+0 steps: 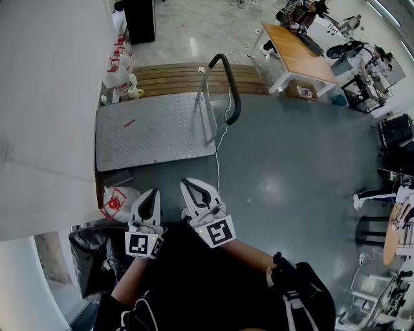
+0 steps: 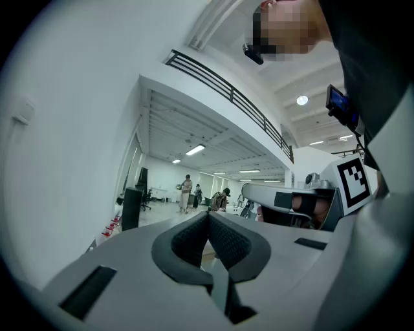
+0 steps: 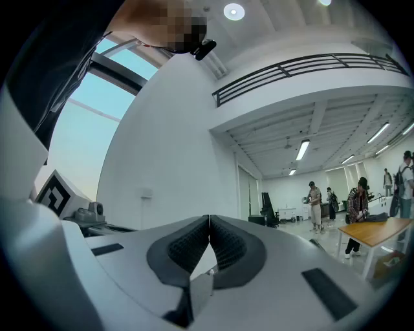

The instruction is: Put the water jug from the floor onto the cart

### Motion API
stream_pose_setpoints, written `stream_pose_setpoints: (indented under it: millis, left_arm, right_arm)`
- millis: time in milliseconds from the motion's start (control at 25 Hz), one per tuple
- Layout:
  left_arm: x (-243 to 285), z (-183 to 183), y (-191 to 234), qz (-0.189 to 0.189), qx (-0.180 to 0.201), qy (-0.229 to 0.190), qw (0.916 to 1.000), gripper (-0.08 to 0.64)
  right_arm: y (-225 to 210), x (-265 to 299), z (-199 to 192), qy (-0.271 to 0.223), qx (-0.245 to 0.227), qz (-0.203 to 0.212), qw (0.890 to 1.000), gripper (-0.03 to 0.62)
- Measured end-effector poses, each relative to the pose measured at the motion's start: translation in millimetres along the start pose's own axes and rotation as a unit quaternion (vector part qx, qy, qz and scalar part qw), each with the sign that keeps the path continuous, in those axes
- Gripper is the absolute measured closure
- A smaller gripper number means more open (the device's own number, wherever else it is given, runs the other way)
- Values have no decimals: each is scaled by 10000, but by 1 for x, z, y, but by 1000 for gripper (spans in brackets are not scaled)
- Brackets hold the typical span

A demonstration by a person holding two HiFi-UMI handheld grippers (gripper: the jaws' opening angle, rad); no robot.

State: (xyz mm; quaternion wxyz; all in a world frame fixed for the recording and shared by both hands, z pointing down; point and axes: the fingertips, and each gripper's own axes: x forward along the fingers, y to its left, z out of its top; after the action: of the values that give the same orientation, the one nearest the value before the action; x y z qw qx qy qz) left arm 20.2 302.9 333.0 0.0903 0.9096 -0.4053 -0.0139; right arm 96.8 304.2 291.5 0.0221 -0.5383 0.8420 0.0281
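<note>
A clear water jug [image 1: 116, 202] with a red label sits on the floor by the white wall, just left of my left gripper [image 1: 153, 193]. The cart [image 1: 155, 129] is a flat grey metal platform further ahead, with a black push handle [image 1: 230, 87] at its right end and nothing but a small red item on it. My right gripper [image 1: 188, 184] is held beside the left one, both level and above the floor in front of the cart. In the left gripper view the left gripper [image 2: 208, 214] is shut and empty. In the right gripper view the right gripper [image 3: 209, 218] is also shut with nothing in it.
Several more jugs [image 1: 118, 70] stand by the wall beyond the cart, next to a wooden slatted platform [image 1: 174, 74]. A black bag [image 1: 97, 252] lies at my lower left. A wooden table [image 1: 299, 53] with a person [image 1: 297, 13] stands far right. A white cable [image 1: 223, 139] runs across the floor.
</note>
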Motion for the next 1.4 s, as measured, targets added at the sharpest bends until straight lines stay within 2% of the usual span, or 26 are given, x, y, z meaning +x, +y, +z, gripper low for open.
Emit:
stream_pose_setpoints:
  millis: [400,520,760,960,1080,1200,1400]
  left_arm:
    - [0,7,6,92,-14,-50,9999,541]
    - [1,9,6,72,74,-73,9999,541]
    - [6,8,12,110,-35,-86,9999,541]
    - [11,8,15,133,-11,-62,9999,541]
    - [12,6,13,104,12,-99,9999,541]
    - [13,2,11,213,-51,-115,9997,541]
    - [16,-4,9,461,-41,-84,9989,541]
  right_arm:
    - [4,5,-4,135,-45,83,9999,574]
    - [-1,5,-3,127,71,13,9999,574]
    - [-15,8,-6,120,73,-229,9996,574]
    - [-17,14,-12,194,209,-268,9992,572]
    - [-17,12,-14,217,102,-244,9994,574]
    - [-22,9,-14,157,-31,-202,9997,572]
    - [-35,-2,-27,289,174,-201,9992,572]
